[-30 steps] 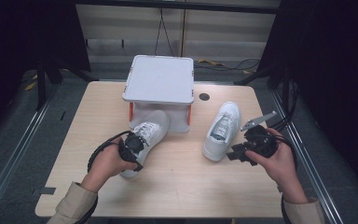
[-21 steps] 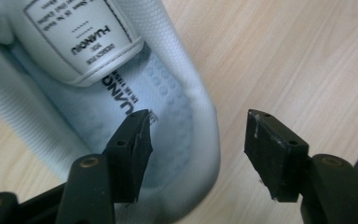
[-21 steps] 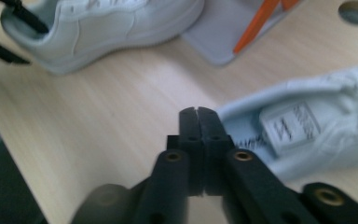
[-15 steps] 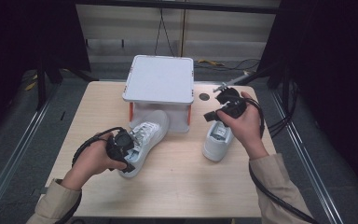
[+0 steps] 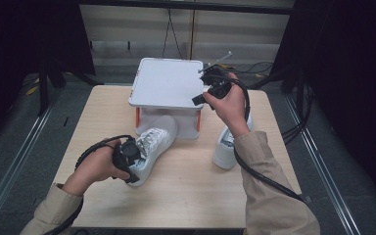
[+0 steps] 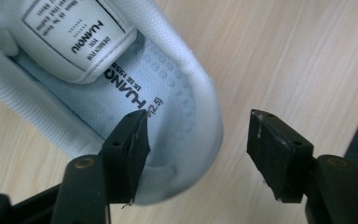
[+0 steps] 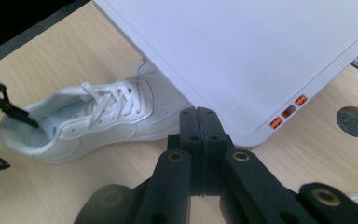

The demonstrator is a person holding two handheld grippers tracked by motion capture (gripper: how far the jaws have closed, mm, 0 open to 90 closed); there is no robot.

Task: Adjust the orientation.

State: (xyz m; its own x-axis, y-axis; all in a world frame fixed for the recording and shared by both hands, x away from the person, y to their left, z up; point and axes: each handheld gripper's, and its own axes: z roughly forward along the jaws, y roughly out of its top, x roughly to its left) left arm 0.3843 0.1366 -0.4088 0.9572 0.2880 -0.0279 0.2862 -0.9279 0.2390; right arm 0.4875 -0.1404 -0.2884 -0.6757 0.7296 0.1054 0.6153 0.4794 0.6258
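Lying on its sole with the toe tucked under the white stand, the left sneaker has its heel collar between the left gripper fingers, one inside on the insole, one outside; they have just been opening and stand wide, pressing nothing. It looks light, with a soft padded collar, probably best pinched at the heel rim. Beside the stand's edge, the right gripper hovers, fingers closed and empty, over the surface.

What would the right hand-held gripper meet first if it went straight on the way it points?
Probably the near edge of the white tray; the shut right hand-held gripper aims there, though depth is unclear.
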